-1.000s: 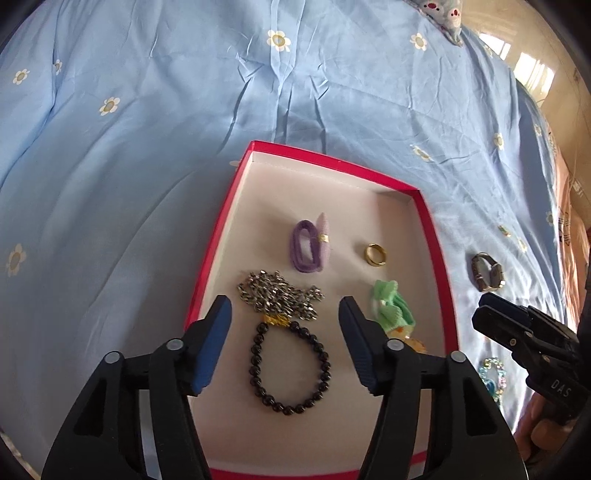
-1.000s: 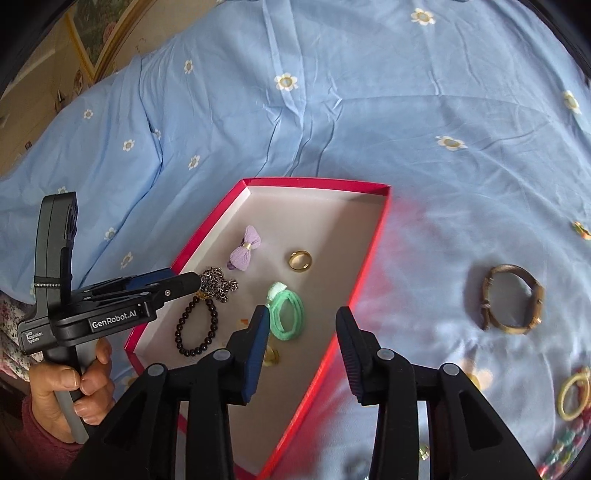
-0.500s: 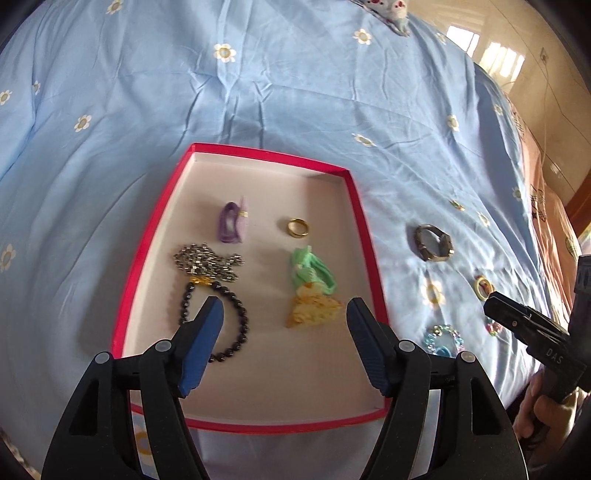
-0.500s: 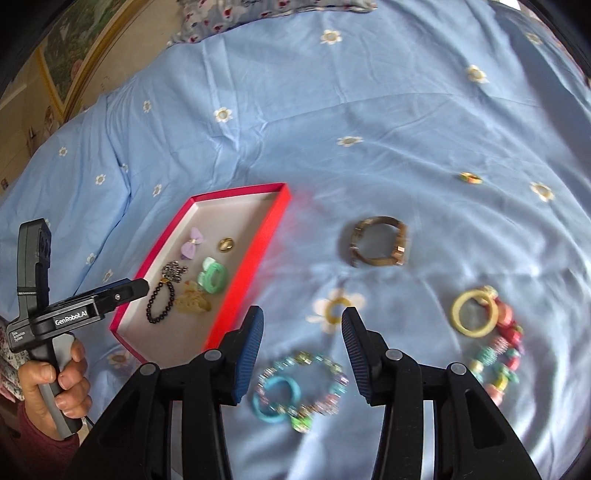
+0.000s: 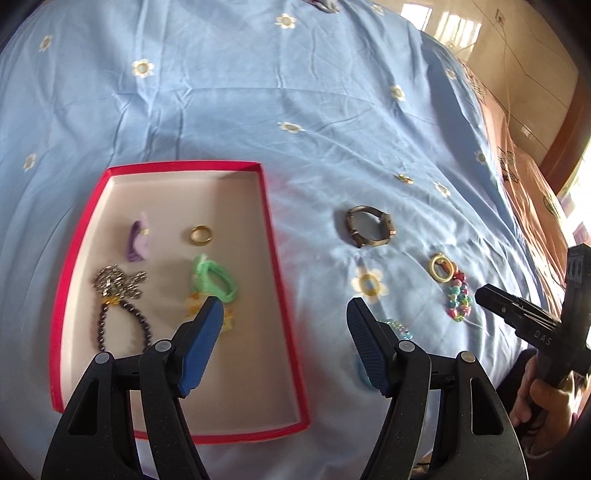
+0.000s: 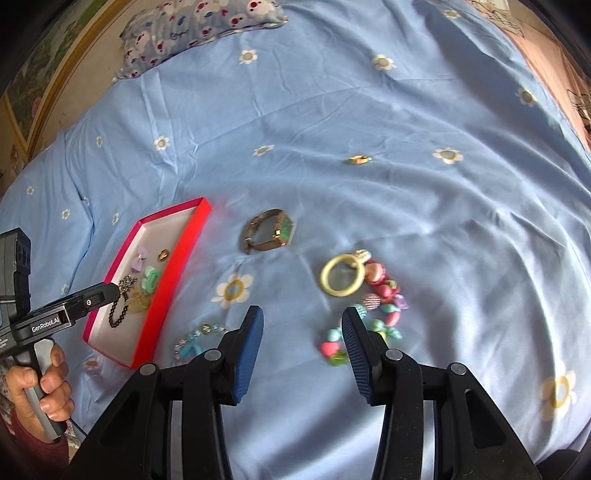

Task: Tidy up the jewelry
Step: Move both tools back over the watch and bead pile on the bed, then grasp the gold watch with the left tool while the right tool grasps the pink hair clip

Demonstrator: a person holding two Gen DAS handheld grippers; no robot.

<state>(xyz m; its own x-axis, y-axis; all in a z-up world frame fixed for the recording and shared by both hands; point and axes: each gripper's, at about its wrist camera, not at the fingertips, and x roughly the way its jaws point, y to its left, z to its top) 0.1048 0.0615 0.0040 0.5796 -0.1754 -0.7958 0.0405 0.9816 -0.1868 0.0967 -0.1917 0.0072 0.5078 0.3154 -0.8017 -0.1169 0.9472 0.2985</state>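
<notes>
A red-rimmed tray (image 5: 271, 236) lies on the blue bedsheet and holds a purple bow (image 5: 138, 240), a gold ring (image 5: 194, 236), a green scrunchie (image 5: 207, 269), a silver chain (image 5: 118, 282) and a black bead bracelet (image 5: 103, 332). My left gripper (image 5: 285, 302) hangs open over the tray's right rim, nothing between its fingers. To the right on the sheet lie a brown watch (image 6: 284, 230), a yellow ring (image 6: 327, 284), a colourful bead bracelet (image 6: 384, 291) and a blue bead bracelet (image 6: 192, 343). My right gripper (image 6: 303, 312) is open above the sheet between the two bracelets, holding nothing.
A small gold piece (image 6: 358, 160) lies alone farther back on the sheet. A patterned pillow (image 6: 199, 22) sits at the bed's far end. A person's hand (image 6: 48, 391) holds the left gripper's handle. The bed's edge drops off at the far right (image 5: 535, 177).
Both grippers have swung to the right, off the tray. The tray has slid left in both views, and the loose watch, ring and bracelets now lie ahead. The left jaws stand slightly wider.
</notes>
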